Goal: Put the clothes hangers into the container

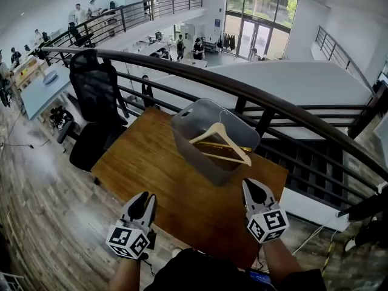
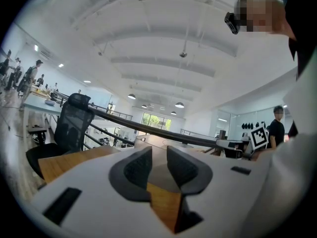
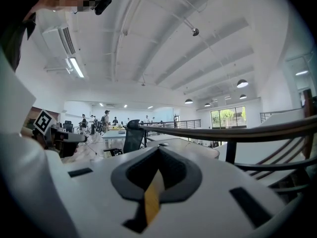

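Near grey plastic container already holding pale wooden hanger, hovered empty: left gripper slightly parted, right gripper closed; seemingly only withdrawal needed.

Brown rectangular wooden table extends ahead of and below the left gripper and the right gripper. A black mesh-backed office chair stands just beside its left edge, ahead and to the left of the left gripper. Beyond the table, ahead of both tools, a dark curved metal railing with horizontal bars crosses the view, with tall glazed doors far behind it. Grey-brown plank flooring lies left of the left gripper.
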`<state>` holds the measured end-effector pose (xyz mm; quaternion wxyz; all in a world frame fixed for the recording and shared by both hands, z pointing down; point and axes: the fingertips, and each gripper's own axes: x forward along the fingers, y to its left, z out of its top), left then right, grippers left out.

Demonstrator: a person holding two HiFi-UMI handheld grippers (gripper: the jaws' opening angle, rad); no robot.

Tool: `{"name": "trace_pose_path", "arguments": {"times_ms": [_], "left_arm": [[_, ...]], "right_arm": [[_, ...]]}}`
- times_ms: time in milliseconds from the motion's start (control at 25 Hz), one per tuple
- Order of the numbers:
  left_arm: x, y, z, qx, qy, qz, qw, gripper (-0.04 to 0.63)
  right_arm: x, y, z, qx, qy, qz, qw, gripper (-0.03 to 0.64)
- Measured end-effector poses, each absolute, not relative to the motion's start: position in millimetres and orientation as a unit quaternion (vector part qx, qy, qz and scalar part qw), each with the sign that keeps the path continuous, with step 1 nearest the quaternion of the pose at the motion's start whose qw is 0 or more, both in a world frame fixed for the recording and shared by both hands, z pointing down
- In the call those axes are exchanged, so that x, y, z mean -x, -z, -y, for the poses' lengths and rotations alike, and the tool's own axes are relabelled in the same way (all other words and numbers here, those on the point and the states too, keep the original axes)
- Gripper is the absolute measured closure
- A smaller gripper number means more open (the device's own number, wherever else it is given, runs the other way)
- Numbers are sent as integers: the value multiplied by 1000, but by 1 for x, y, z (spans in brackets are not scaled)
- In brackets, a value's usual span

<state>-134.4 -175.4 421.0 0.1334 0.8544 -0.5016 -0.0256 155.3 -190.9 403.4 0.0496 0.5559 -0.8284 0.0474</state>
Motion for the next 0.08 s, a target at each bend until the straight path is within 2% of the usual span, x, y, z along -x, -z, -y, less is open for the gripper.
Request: {"name": "trace_pose_path", "arguments": {"times_ms": [80], "left_arm": [[134,-422,175,-855,26,500,134,497]], "right_arm": [[-152,-405,191,-553,-51,830,49,626]]}}
